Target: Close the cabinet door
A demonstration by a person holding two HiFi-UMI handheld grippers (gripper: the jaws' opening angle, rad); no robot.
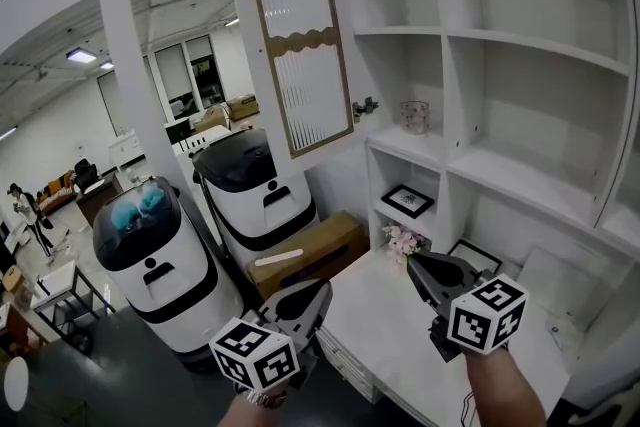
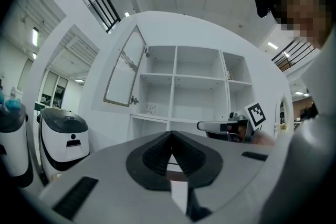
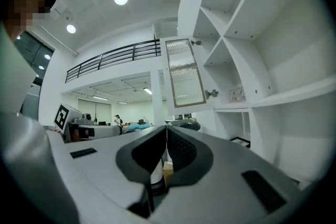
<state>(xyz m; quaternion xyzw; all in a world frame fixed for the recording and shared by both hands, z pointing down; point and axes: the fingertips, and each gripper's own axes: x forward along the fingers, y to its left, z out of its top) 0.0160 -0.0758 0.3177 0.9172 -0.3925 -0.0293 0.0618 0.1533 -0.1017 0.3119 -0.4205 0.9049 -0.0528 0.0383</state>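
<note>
Fingers (image 2: 157, 157) of left gripper (image 1: 318, 293) and right gripper (image 1: 418, 267) are pressed together on nothing, low and well apart from the door (image 1: 300, 45) hanging open at the cabinet's (image 1: 440, 65) upper left, where a push on its ribbed pane might slip or slam it, and no handle shows.

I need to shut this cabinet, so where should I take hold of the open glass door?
Take the cabinet door by its free left frame edge, coming from the left. Its hinges sit on the right edge, so that far edge probably swings it shut most easily.
</note>
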